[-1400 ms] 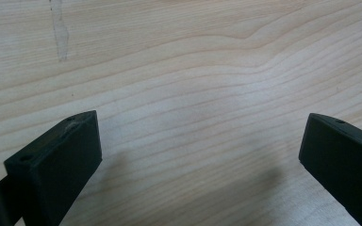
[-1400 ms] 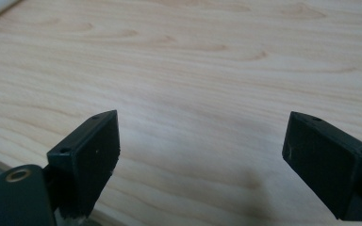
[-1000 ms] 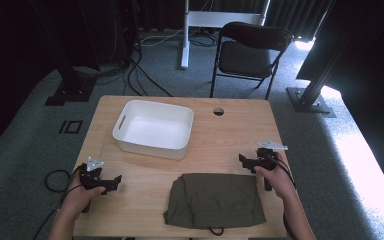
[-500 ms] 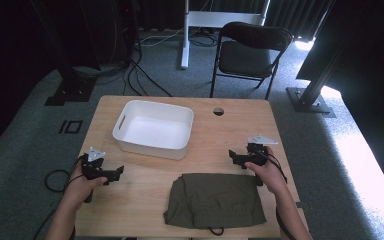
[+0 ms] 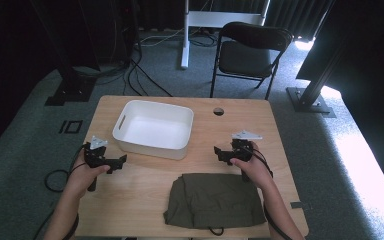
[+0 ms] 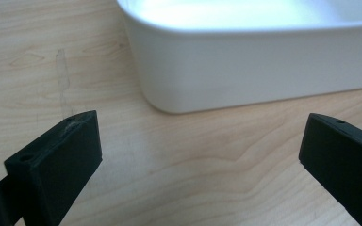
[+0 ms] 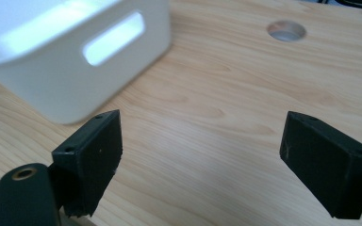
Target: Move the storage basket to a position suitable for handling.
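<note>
Hand-held gripper (image 6: 200, 160) jaws spread wide over table (image 6: 179, 179), facing white bin (image 6: 254, 75)

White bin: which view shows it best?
The high view: the whole white bin sits unobstructed, interior empty. The left gripper view gives one rounded corner and wall; the right gripper view, an end wall with handle slot.

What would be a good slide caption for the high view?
Both grippers, left and right, held open over the wooden table, flanking a white bin and folded olive cloth.

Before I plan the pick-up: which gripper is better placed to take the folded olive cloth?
Likely the right gripper: it hovers open just above the olive cloth, while the left gripper sits farther off, beside the white bin.
</note>
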{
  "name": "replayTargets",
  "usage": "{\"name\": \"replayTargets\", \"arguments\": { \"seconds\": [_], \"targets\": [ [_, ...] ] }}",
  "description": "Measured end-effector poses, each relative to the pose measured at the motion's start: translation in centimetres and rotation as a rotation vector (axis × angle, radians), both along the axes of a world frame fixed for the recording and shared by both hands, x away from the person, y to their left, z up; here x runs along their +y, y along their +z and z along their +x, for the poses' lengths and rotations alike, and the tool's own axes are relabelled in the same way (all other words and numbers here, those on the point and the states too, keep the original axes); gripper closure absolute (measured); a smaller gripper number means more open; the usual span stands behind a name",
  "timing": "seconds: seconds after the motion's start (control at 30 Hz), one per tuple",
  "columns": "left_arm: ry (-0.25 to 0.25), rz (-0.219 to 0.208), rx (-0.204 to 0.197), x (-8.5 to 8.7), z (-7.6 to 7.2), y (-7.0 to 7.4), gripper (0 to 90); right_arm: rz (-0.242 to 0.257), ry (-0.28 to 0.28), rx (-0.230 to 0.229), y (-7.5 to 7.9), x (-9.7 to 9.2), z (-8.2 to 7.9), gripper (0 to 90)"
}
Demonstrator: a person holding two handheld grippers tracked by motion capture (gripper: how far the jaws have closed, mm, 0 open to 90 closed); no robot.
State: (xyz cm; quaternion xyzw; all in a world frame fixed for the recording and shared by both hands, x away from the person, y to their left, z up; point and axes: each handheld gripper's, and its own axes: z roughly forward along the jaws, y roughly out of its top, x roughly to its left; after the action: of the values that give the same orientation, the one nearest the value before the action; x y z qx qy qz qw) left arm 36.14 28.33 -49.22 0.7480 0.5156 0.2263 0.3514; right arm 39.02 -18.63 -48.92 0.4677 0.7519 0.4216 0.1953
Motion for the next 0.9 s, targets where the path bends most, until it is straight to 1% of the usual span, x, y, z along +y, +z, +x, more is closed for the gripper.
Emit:
{"name": "replayTargets", "arguments": {
  "seconds": [0.07, 0.1, 0.13, 0.23, 0.27, 0.3, 0.37, 0.43, 0.57, 0.6, 0.67, 0.7, 0.73, 0.8, 0.83, 0.9],
  "targets": [
    [0.000, -0.002, -0.005, 0.0, 0.2, 0.2, 0.9, 0.003, 0.004, -0.003, 0.1, 0.4, 0.1, 13.4],
    [-0.002, -0.008, -0.010, -0.1, 0.6, 0.6, 0.9, 0.006, 0.009, -0.004, 0.3, 0.7, 0.1, 13.4],
    [-0.004, -0.005, -0.014, -0.1, 0.7, 0.8, 0.9, 0.010, 0.019, -0.008, 0.4, 1.4, 0.2, 13.4],
    [-0.009, -0.009, -0.025, -0.1, 1.3, 1.5, 0.9, 0.011, 0.035, -0.010, 0.6, 2.6, 0.4, 13.4],
    [-0.009, -0.009, -0.025, -0.1, 1.3, 1.5, 0.9, 0.011, 0.035, -0.010, 0.6, 2.6, 0.4, 13.4],
    [-0.007, -0.003, -0.030, -0.1, 1.7, 1.9, 0.9, 0.010, 0.041, -0.009, 0.6, 3.0, 0.4, 13.4],
    [-0.005, -0.005, -0.037, -0.1, 2.1, 2.2, 0.9, 0.012, 0.061, -0.011, 0.5, 4.2, 0.6, 13.4],
    [0.003, -0.026, -0.046, 0.0, 2.7, 2.5, 0.9, 0.015, 0.069, -0.010, 0.5, 4.9, 0.7, 13.4],
    [0.022, -0.046, -0.063, 0.3, 3.7, 2.8, 0.9, 0.018, 0.080, -0.019, 0.7, 6.2, 1.1, 13.4],
    [0.030, -0.048, -0.061, 0.3, 3.9, 2.8, 1.0, 0.023, 0.079, -0.020, 0.9, 6.4, 1.2, 13.4],
    [0.035, -0.043, -0.056, 0.4, 4.5, 2.7, 1.0, 0.028, 0.078, -0.025, 1.1, 6.8, 1.4, 13.4],
    [0.047, -0.045, -0.061, 0.4, 4.7, 2.7, 3.2, 0.032, 0.077, -0.027, 1.3, 7.1, 1.5, 13.4],
    [0.056, -0.032, -0.070, 0.5, 5.0, 2.7, 6.4, 0.035, 0.076, -0.027, 1.4, 7.2, 1.6, 13.4],
    [0.070, -0.022, -0.068, 0.7, 5.5, 2.8, 6.9, 0.038, 0.075, -0.024, 1.5, 7.7, 1.8, 13.4],
    [0.070, -0.006, -0.073, 0.8, 5.8, 2.8, 7.8, 0.037, 0.076, -0.026, 1.5, 7.9, 1.9, 13.4],
    [0.090, -0.011, -0.094, 0.9, 6.1, 2.8, 11.9, 0.034, 0.074, -0.029, 1.6, 8.4, 2.1, 14.0]
  ]
}}
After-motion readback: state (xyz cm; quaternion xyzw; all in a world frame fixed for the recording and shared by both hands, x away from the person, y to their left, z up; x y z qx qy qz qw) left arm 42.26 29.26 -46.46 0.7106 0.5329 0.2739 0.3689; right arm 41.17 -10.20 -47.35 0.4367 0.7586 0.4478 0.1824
